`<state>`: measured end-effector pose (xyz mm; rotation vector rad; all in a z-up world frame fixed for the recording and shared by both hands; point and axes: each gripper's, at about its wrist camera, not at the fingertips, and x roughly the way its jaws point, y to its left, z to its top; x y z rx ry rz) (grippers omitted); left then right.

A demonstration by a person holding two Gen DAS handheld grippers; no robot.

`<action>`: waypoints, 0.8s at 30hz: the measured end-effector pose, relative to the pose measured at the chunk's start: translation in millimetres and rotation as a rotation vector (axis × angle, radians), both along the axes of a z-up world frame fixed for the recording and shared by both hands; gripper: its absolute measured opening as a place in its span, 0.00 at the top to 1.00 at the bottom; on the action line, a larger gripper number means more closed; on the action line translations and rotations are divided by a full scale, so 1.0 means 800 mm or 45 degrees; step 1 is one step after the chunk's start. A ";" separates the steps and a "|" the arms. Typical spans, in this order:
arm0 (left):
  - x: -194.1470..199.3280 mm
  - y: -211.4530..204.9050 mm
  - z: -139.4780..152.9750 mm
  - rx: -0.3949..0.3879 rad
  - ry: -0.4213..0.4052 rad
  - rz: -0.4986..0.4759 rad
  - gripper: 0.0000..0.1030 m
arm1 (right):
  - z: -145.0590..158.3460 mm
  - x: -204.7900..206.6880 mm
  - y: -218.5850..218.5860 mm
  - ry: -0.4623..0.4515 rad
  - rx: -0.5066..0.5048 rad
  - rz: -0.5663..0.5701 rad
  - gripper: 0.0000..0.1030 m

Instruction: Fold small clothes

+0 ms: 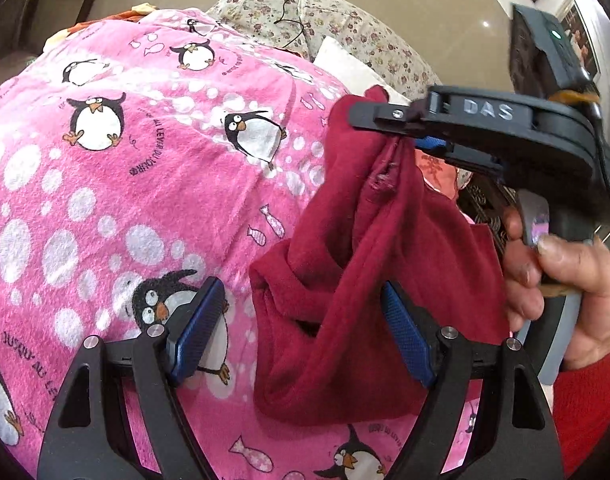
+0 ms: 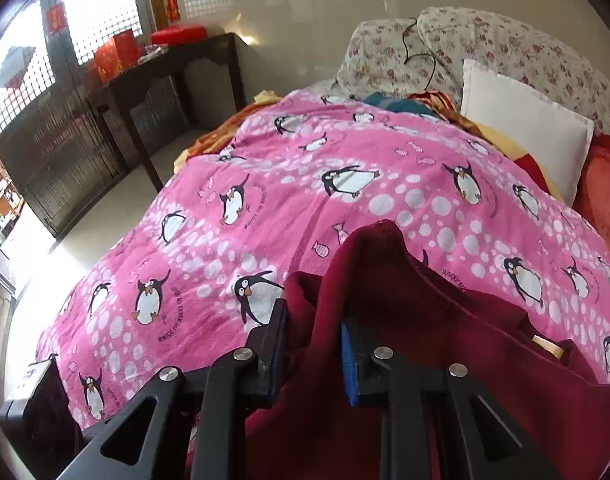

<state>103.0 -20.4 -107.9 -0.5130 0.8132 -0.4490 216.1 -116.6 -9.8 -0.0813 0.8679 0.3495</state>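
A small dark red garment hangs bunched above the pink penguin blanket. My right gripper comes in from the upper right, shut on the garment's top edge. In the right wrist view that same cloth fills the narrow gap of the right gripper and drapes over its right finger. My left gripper stands open low in the left wrist view. The garment's lower part hangs between its blue pads without being pressed. A hand in a red sleeve holds the right gripper's handle.
The penguin blanket covers a bed. At its head lie floral pillows, a white pillow, a black cable and a red cushion. A dark wooden side table with red boxes stands left of the bed.
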 end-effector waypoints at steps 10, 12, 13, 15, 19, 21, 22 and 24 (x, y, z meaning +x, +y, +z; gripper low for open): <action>0.001 -0.024 0.006 -0.011 -0.036 -0.104 0.14 | 0.003 -0.008 -0.016 -0.013 0.082 -0.014 0.79; 0.003 -0.026 0.002 -0.039 -0.012 -0.161 0.38 | 0.005 -0.010 -0.018 -0.021 0.083 -0.016 0.79; 0.006 -0.029 -0.001 -0.028 0.006 -0.175 0.44 | 0.006 -0.012 -0.019 -0.029 0.083 -0.018 0.79; 0.006 -0.030 -0.003 -0.039 0.003 -0.199 0.63 | 0.009 -0.016 -0.023 -0.045 0.089 -0.022 0.80; -0.002 -0.032 0.007 -0.044 -0.077 -0.223 0.71 | 0.020 -0.030 -0.037 -0.088 0.107 -0.037 0.81; -0.008 -0.034 0.013 -0.067 -0.103 -0.243 0.73 | 0.027 -0.035 -0.046 -0.096 0.124 -0.041 0.82; -0.008 -0.037 0.016 -0.070 -0.110 -0.247 0.73 | 0.031 -0.039 -0.051 -0.104 0.134 -0.045 0.82; -0.013 -0.045 0.027 -0.063 -0.141 -0.260 0.74 | 0.039 -0.049 -0.061 -0.122 0.149 -0.046 0.82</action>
